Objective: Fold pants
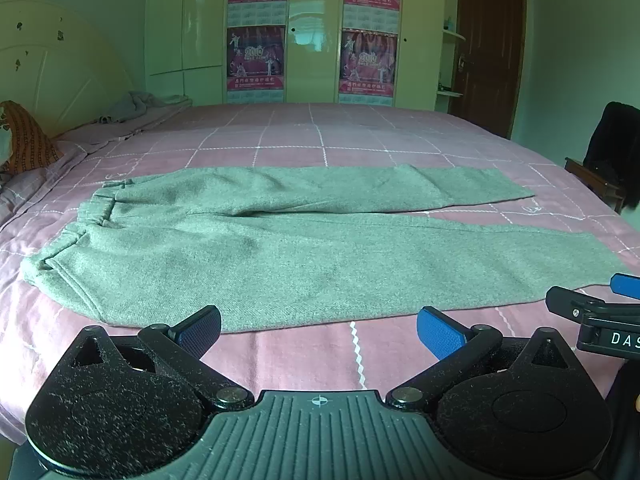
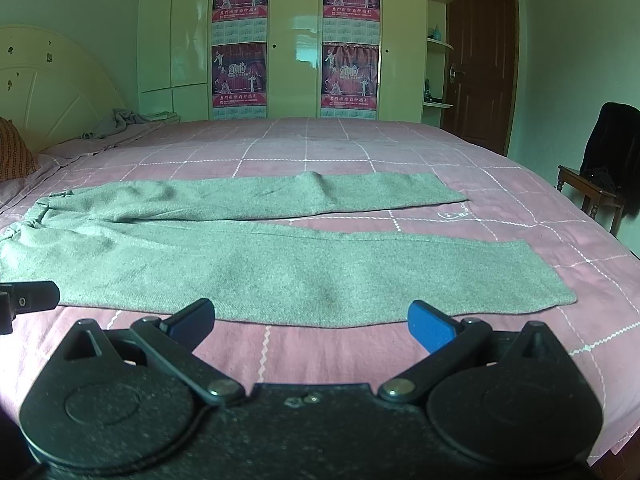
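Note:
Grey-green pants lie flat on the pink bed, waistband to the left, both legs stretched to the right and spread apart; they also show in the right wrist view. My left gripper is open and empty, just short of the near edge of the pants by the upper leg. My right gripper is open and empty, just short of the near leg's edge. The right gripper also shows at the right edge of the left wrist view.
The pink checked bedspread covers a wide bed. A crumpled grey cloth and an orange pillow lie by the headboard at left. A wooden chair with dark clothing stands at right. Wardrobes and a door are behind.

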The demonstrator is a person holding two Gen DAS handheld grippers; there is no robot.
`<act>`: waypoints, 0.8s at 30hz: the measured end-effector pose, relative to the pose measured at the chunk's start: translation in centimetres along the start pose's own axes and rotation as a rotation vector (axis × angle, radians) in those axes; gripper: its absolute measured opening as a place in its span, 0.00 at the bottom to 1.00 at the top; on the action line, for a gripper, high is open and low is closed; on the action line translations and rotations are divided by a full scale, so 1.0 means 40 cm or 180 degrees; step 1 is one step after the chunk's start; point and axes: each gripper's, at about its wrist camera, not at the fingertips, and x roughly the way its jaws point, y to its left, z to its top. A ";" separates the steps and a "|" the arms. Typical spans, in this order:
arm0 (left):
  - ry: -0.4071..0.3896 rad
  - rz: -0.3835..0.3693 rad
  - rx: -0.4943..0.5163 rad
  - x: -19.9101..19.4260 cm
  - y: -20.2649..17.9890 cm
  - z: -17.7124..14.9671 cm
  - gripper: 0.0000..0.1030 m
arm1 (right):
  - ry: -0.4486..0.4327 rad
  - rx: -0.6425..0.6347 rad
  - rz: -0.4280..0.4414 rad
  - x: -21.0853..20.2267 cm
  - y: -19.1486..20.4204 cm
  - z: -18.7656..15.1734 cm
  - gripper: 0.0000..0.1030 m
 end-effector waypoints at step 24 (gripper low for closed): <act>0.0016 0.0005 0.0003 0.005 0.000 0.002 1.00 | 0.0002 0.0001 -0.0002 0.000 -0.001 0.001 1.00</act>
